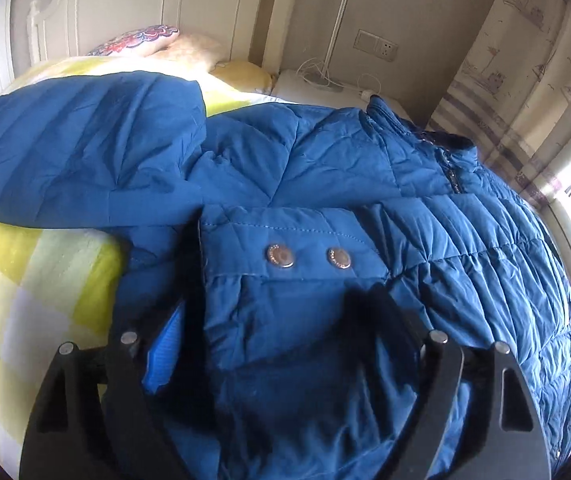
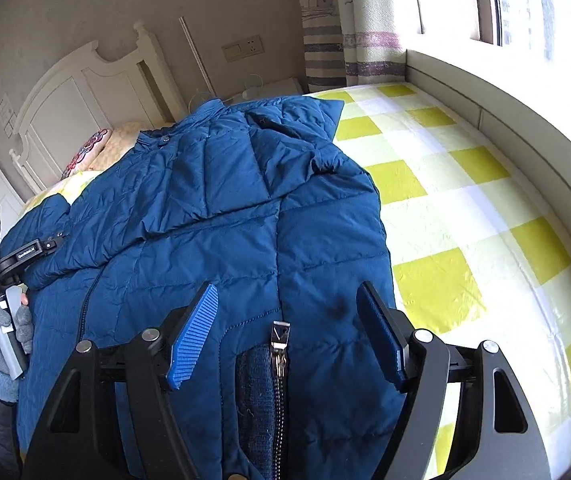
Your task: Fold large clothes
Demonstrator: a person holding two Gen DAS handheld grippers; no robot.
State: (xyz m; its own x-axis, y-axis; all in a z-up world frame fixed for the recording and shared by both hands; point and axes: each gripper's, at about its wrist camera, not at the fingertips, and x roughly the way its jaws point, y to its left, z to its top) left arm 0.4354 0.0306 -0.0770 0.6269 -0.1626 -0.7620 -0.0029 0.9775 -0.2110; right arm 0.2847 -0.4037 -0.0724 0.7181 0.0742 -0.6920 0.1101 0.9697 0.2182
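Observation:
A big blue quilted jacket (image 1: 325, 168) lies spread over the bed; in the right wrist view the jacket (image 2: 213, 208) covers the bed's left half. My left gripper (image 1: 281, 256) is open, and a jacket flap with two metal snaps (image 1: 279, 257) lies loose between its wide-apart fingers. A sleeve (image 1: 77, 152) is thrown out to the left. My right gripper (image 2: 287, 286) is open over the hem, its blue pads (image 2: 193, 332) on either side of the zipper pull (image 2: 279, 336) without pressing the cloth. A gloved hand (image 2: 1, 328) grips the left tool's handle at the left edge.
The bed has a yellow-and-white checked sheet (image 2: 465, 208), bare on the right up to a low white ledge (image 2: 525, 128) under the window. Behind stand a white headboard (image 2: 85, 92), pillows (image 1: 145, 42), a nightstand with cables (image 1: 325, 84) and a curtain (image 1: 525, 80).

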